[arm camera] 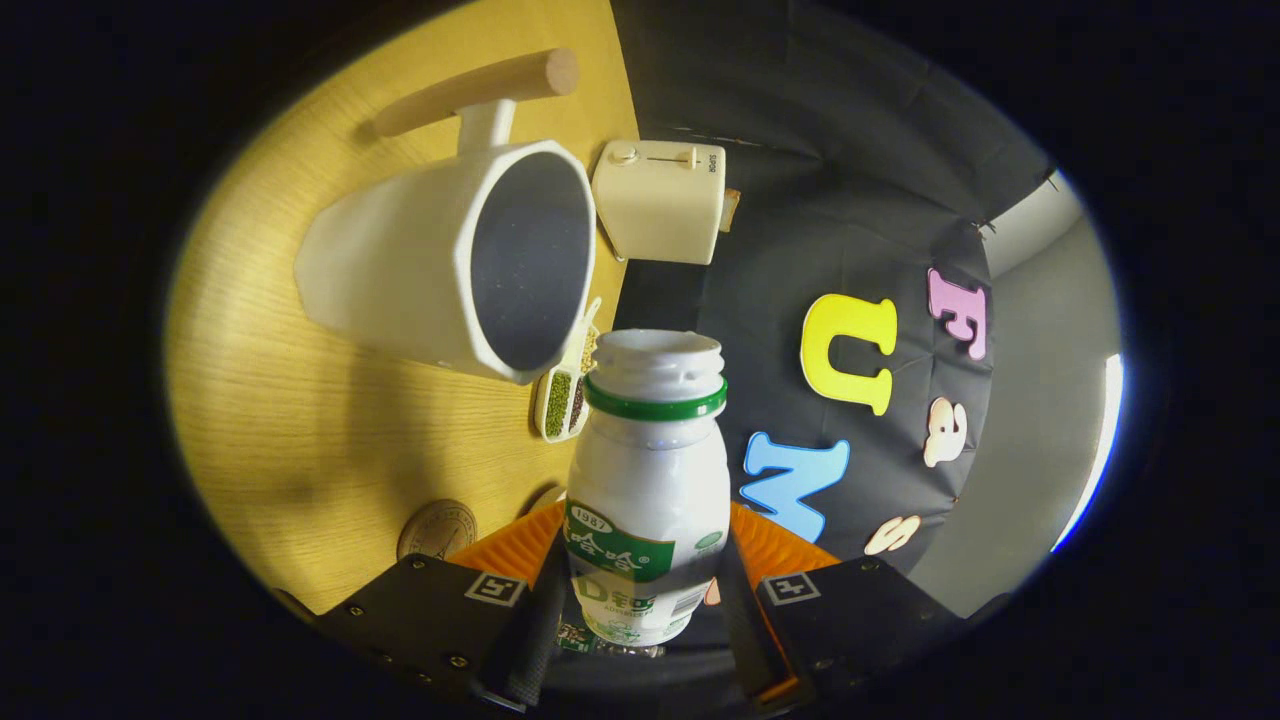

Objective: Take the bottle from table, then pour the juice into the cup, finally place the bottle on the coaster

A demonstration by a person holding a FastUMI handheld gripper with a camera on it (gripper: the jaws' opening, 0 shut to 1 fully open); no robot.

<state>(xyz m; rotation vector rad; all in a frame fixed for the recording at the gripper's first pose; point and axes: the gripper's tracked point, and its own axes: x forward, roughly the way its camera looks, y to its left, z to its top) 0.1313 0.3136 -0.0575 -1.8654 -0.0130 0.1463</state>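
Fingers (640,600) clamp the bottle (648,480), tilted near the cup (450,260).

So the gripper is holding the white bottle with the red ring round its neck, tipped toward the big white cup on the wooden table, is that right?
Nearly. The ring round the neck is green, not red, as the gripper view shows. The rest holds: the gripper is shut on the white bottle, which is tipped toward the big white cup on the wooden table.
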